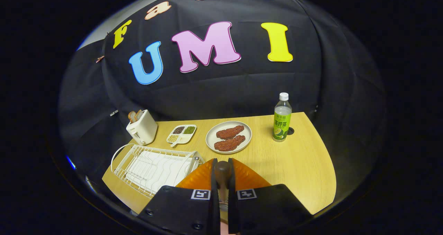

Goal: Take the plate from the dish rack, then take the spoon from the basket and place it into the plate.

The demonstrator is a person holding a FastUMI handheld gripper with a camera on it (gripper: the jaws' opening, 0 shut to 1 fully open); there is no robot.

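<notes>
Spoon (222,172) between gripper (223,174) fingers (clamped)

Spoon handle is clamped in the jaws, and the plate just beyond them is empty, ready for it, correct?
Not quite. In the gripper view the plate just beyond the jaws is not empty: two brown meat-like pieces lie on it. The jaws are indeed shut on the spoon handle.
</notes>
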